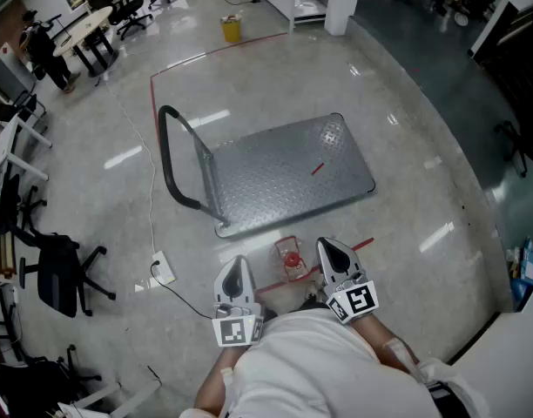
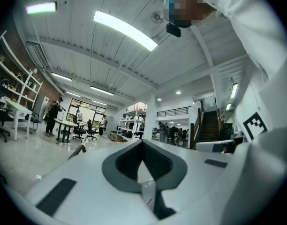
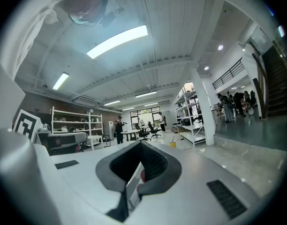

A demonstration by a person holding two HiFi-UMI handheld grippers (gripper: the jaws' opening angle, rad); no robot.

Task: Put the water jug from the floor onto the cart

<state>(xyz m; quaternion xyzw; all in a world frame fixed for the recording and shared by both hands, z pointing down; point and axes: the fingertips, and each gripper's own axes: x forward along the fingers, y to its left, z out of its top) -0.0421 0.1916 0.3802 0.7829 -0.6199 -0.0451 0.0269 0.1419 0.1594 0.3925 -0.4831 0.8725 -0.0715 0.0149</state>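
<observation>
My left hand-held gripper and right hand-held gripper are closed, empty, flanking the water jug on the floor just beside the cart.

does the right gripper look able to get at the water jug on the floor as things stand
Probably yes: the water jug stands uncovered on open floor near the right gripper, short of the cart. Its jaws are together and would need opening first.
</observation>
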